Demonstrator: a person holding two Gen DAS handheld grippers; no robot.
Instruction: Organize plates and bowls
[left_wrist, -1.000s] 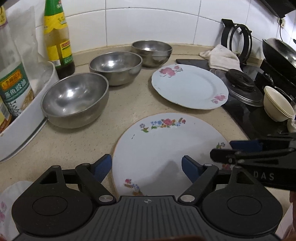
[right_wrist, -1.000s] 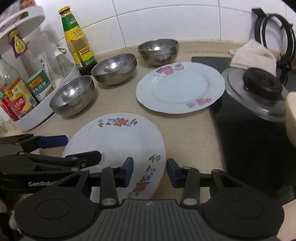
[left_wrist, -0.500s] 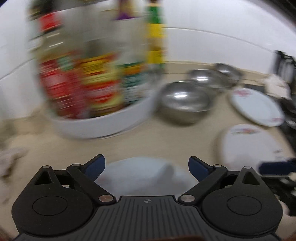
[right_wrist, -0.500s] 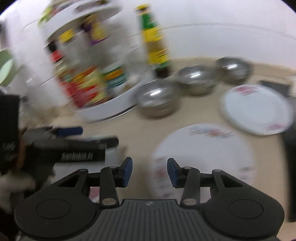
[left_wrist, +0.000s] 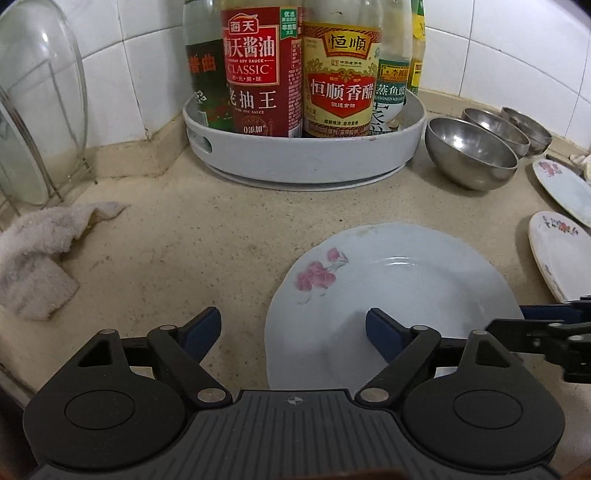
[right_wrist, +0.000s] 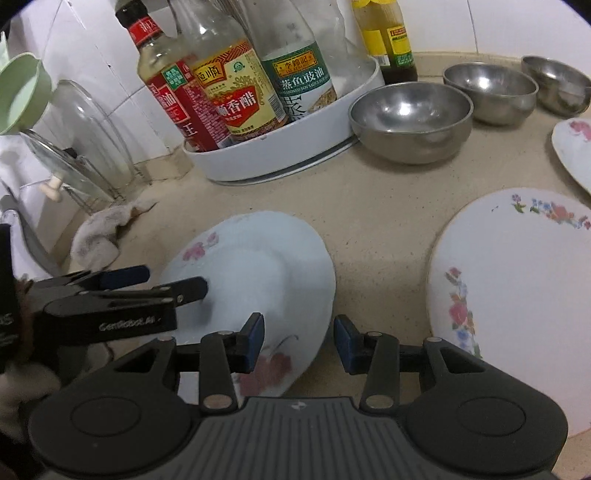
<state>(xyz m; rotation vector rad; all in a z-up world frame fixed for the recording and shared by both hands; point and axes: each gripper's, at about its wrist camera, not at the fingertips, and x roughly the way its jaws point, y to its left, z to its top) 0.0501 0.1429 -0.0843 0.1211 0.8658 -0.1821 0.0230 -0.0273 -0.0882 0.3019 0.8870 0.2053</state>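
Observation:
A pale blue plate (left_wrist: 388, 288) with pink flowers lies flat on the beige counter. My left gripper (left_wrist: 293, 330) hovers over its left edge. Its jaws are wide and closing, and the pads are clear of the rim. From the right wrist view the same plate (right_wrist: 258, 266) sits under my right gripper (right_wrist: 300, 339), whose jaws stand narrowly apart over its right edge and grip nothing. A white plate (right_wrist: 517, 295) with coloured flowers lies to the right, and another pale plate (right_wrist: 576, 155) beyond it. Three steel bowls (right_wrist: 410, 118) stand in a row behind.
A white round tray (left_wrist: 303, 162) holding several sauce bottles stands at the back by the tiled wall. A crumpled cloth (left_wrist: 40, 251) lies at the left. A glass lid (left_wrist: 37, 103) leans in a wire rack in the corner. A green funnel (right_wrist: 22, 92) hangs at far left.
Both grippers swung left, away from the white flowered plate, and now hang over the pale blue plate by the bottle tray. The right jaws kept the same narrow gap.

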